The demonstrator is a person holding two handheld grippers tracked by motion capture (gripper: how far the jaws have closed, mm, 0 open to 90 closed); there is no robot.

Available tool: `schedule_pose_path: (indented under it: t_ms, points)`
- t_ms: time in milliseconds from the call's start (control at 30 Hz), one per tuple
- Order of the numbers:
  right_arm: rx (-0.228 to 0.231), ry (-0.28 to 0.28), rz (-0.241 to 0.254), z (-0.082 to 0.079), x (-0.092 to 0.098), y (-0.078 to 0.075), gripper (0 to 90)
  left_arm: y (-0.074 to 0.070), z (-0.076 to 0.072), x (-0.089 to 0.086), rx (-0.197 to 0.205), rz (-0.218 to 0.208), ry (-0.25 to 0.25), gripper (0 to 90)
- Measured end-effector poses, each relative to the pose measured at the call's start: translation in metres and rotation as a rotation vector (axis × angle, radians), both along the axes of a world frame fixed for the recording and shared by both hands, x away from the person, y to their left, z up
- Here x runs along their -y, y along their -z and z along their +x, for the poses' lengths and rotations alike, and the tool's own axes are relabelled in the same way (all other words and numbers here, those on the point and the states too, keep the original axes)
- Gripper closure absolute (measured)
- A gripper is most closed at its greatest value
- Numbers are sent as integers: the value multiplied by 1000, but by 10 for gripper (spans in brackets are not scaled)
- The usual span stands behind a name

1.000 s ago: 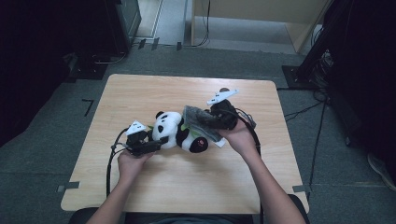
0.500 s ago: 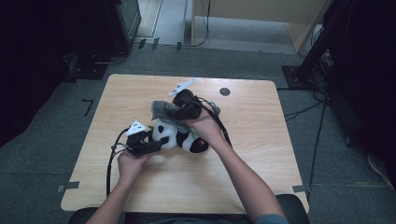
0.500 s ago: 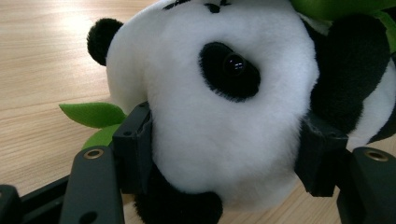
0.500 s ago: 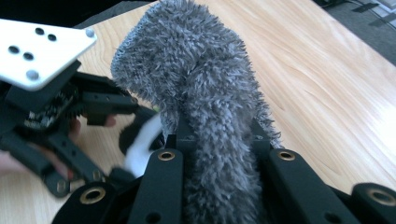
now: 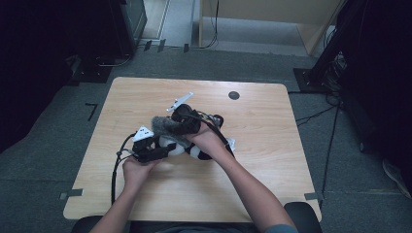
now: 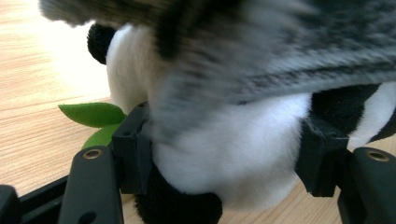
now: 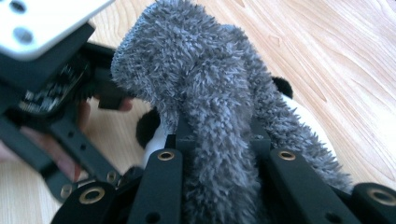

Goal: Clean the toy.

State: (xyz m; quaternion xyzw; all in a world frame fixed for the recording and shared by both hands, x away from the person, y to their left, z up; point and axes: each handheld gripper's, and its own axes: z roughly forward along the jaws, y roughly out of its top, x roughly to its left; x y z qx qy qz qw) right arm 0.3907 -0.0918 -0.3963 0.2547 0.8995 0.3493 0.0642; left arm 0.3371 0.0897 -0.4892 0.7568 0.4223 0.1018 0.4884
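A plush panda is held at the middle of the wooden table, lying on its surface, and a fluffy grey cloth is being laid over it. The step in hand is judged to be the draping of the cloth across the toy's head end.

The left gripper is seen in the high view at the panda's left side; in the left gripper view its jaws are pressed into the white plush from both sides, so the toy is pinched and steadied. The right gripper is closed tightly on the cloth: in the right gripper view the grey pile is bunched between the two black jaws and rises in a fold above them.

For the next move, the cloth would have to be lowered and spread over the panda before the pinch is released, while the toy is kept from rolling.

In the left gripper view a green felt leaf is shown beside the panda, just above the table, and the cloth's underside hangs blurred over the toy. The overall placement on the table is given by the high view, along with a dark round spot near the far edge.
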Motion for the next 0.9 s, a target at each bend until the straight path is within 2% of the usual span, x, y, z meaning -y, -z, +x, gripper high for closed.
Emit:
schedule_pose_path:
  t_ms: [200,333,400,433,467,500,533,600,667,733,767,833,900]
  points:
    - [-20,-6,-3,-5,14,-1,753,1,2,-1,-11,-13,-2,321]
    - [-32,-11,-30,-10,31,1,756,1,3,-3,-20,-25,-2,322]
    - [-41,5,-43,-12,43,3,757,1,4,-3,-19,-32,2,323]
    - [-46,15,-40,-13,50,4,757,1,4,-2,-16,-33,4,323]
    - [-69,32,-6,-13,63,5,758,1,4,-2,-12,-29,11,323]
    - [-69,32,-6,-13,63,5,758,0,4,0,-14,-30,15,323]
    - [-74,47,6,-14,71,4,759,1,4,1,-14,-33,21,325]
    - [-64,53,2,-14,74,3,759,0,4,2,-15,-33,20,329]
    - [-28,67,-11,-15,77,0,759,1,4,2,-17,-33,18,336]
    - [27,115,-34,-15,81,-4,758,1,4,2,-12,-19,22,342]
    - [61,150,-63,-13,83,-5,757,1,4,2,-9,-11,23,343]
    - [20,172,-25,-6,92,-4,758,0,2,3,4,10,22,344]
    - [-6,184,-1,0,99,-2,758,0,3,3,0,5,20,343]
